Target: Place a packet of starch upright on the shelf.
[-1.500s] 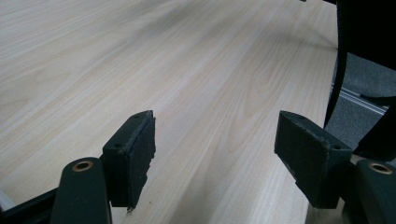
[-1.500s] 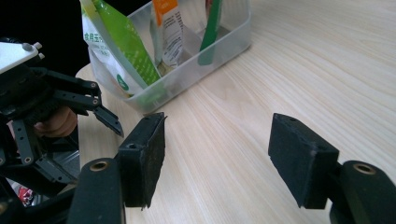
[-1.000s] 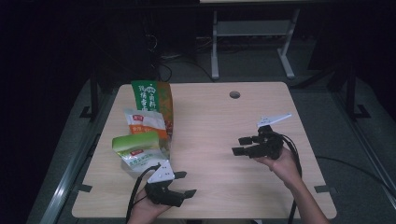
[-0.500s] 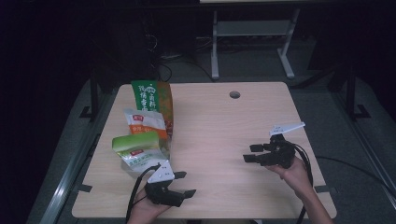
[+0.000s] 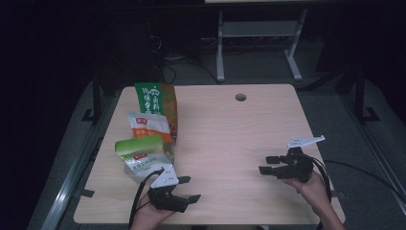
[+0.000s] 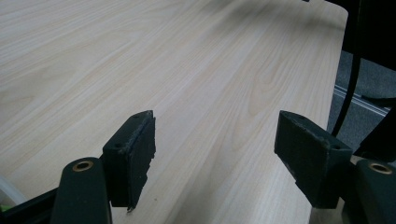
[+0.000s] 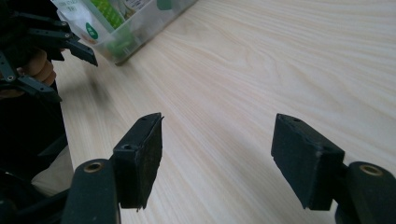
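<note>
Three snack bags lie in a row on the left of the wooden table (image 5: 230,129): a tall green and orange bag (image 5: 154,103), a white and orange bag (image 5: 146,125), and a light green pack (image 5: 141,153) nearest me. My left gripper (image 5: 190,188) is open near the front edge, just right of the green pack, with bare wood between its jaws (image 6: 215,154). At the front right my right gripper (image 5: 266,165) is open and points left over bare wood (image 7: 217,154). The right gripper view has the green pack (image 7: 116,28) and the left gripper (image 7: 72,77) at its upper left.
A round cable hole (image 5: 241,97) sits near the table's far edge. A white desk frame (image 5: 258,33) stands on the floor beyond. In the left gripper view a black cable (image 6: 350,70) hangs past the table's right edge.
My right gripper has moved back toward the front edge and to the right, staying open. The left gripper and the bags have not moved.
</note>
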`<state>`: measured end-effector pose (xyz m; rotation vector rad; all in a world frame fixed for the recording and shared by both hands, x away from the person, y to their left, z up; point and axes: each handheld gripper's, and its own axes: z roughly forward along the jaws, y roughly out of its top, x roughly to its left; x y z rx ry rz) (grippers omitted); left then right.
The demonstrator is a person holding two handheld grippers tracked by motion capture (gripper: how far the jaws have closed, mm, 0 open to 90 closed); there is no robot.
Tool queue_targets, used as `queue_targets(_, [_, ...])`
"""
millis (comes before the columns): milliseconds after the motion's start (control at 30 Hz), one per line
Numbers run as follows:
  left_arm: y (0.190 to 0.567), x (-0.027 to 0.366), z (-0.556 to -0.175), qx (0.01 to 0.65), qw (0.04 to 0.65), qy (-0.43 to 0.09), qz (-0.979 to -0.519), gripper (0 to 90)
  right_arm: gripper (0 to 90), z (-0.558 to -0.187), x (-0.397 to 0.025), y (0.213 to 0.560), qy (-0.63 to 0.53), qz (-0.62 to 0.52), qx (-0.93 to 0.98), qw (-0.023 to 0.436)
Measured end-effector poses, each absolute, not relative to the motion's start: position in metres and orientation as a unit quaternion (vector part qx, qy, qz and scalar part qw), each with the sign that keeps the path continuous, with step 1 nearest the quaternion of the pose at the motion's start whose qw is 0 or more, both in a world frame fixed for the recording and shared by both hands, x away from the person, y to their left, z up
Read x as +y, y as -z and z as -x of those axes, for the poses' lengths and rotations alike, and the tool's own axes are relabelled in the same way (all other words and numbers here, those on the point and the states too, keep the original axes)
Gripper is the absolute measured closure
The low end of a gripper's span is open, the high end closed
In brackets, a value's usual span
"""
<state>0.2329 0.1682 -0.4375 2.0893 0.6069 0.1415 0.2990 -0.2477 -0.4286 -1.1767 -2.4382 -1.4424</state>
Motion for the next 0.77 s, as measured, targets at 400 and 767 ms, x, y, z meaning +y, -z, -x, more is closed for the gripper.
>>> queue_targets(400, [0.437, 0.168, -0.232, 0.244, 0.462, -0.052, -0.851, 28.7, 31.7, -0.274, -0.262, 0.437, 0.472, 0.395, -0.788, 0.026])
queue_targets(767, [0.439, 0.164, -0.23, 0.244, 0.458, -0.045, -0.854, 28.5, 29.0, -0.247, -0.26, 0.439, 0.477, 0.396, -0.784, -0.02])
